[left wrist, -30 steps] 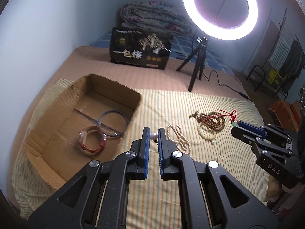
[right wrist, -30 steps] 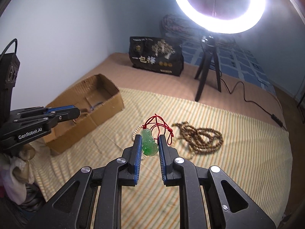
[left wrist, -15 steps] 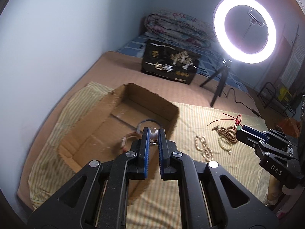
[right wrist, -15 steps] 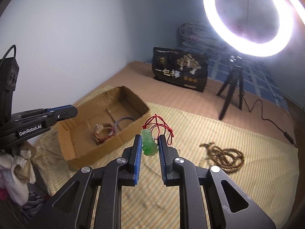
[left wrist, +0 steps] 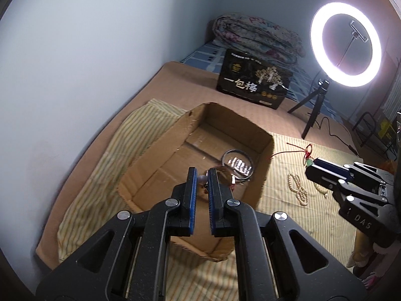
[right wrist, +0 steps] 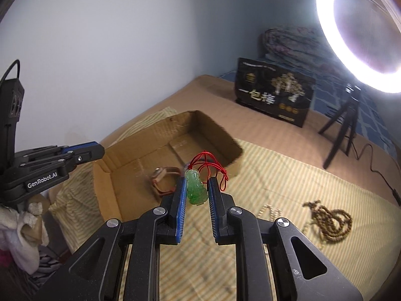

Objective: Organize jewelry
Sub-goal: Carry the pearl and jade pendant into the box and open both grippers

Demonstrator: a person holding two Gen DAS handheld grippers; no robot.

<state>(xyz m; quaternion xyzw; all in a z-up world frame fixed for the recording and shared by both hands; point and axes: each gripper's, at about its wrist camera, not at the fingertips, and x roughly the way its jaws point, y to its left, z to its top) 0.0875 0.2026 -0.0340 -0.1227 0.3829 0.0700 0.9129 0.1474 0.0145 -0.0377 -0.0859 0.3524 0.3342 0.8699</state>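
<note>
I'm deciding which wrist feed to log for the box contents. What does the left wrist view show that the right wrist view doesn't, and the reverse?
Only the left wrist view shows the bangle lying in the cardboard box and the small pearl-like bead pinched in the left gripper.

Only the right wrist view shows the green pendant clearly, held in the right gripper, plus the brown bead strand on the striped cloth.

Both show the box, the ring light, the black package and the white pearl strand.
</note>
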